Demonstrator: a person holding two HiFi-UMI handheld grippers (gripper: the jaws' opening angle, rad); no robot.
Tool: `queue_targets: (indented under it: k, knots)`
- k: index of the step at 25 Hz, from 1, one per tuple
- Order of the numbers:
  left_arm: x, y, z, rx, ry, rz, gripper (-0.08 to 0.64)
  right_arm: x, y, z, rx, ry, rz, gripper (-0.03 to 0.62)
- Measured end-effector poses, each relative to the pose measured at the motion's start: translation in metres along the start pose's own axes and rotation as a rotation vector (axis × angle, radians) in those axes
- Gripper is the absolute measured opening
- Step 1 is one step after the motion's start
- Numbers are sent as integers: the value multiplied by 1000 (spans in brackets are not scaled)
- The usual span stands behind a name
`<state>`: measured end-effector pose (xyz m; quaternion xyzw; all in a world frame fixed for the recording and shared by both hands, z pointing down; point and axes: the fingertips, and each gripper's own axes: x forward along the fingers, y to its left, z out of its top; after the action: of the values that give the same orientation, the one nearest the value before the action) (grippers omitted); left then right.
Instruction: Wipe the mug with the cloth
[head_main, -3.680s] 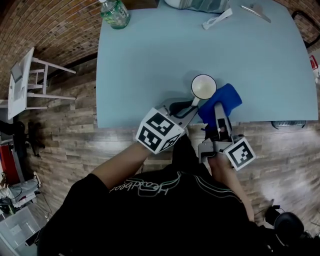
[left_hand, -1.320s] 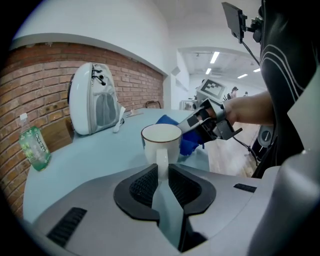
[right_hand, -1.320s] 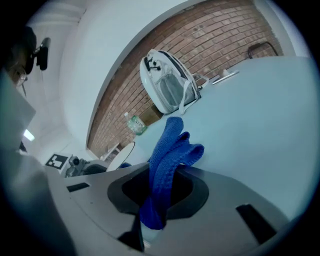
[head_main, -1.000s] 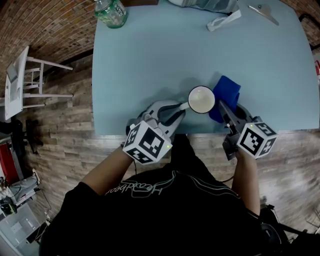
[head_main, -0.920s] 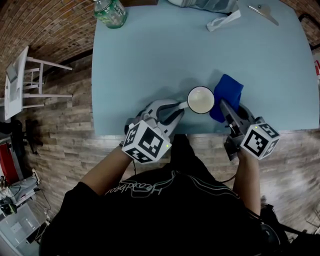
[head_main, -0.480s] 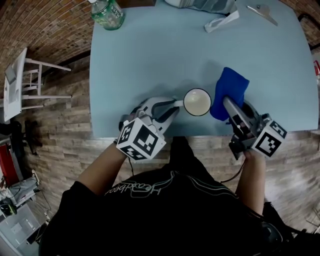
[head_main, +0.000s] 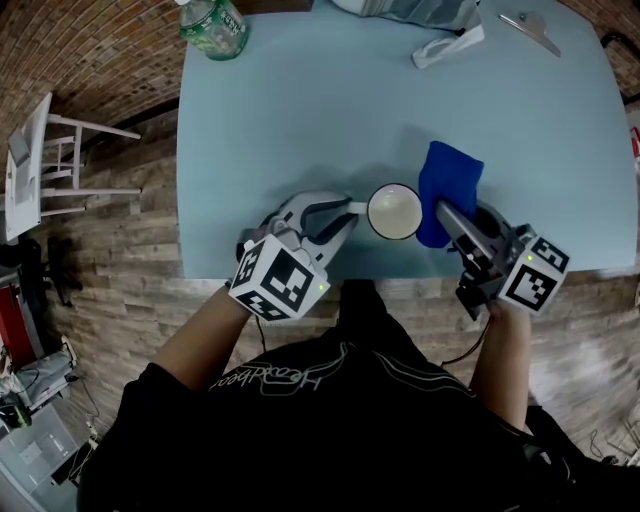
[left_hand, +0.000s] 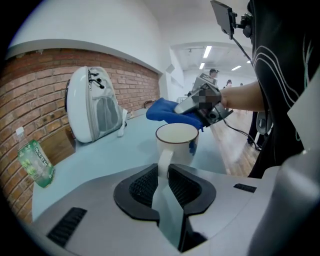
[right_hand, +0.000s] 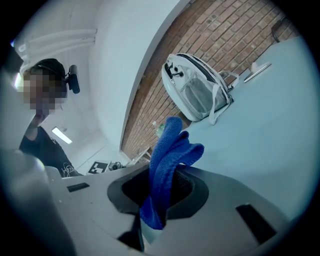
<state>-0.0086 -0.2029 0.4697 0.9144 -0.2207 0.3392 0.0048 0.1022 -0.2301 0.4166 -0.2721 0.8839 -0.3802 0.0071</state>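
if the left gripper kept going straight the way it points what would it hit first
The mug: the left gripper holds its handle. Right behind it hangs the cloth in the right gripper; whether cloth and mug touch is unclear.

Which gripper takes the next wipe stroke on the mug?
Right. The right gripper grips the blue cloth beside the mug; the left gripper is clamped on the mug's handle, steadying it.

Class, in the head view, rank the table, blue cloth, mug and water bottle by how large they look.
1. table
2. blue cloth
3. mug and water bottle: they look about alike, and the frame edge cuts the bottle off, so they stay unranked.
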Motion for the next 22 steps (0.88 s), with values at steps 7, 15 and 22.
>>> queue_targets:
  k: [7,15,22]
  knots:
    - [2,1,0,-28,-23,0,66,8,-13,-6,19,46,-6,61]
    - [3,3,0,-52,-42,3,66,24,-36,-22,-31,179,-122,61]
    - [0,2,1,-71,-57,3,66,30,-43,-37,-168,308,-211,61]
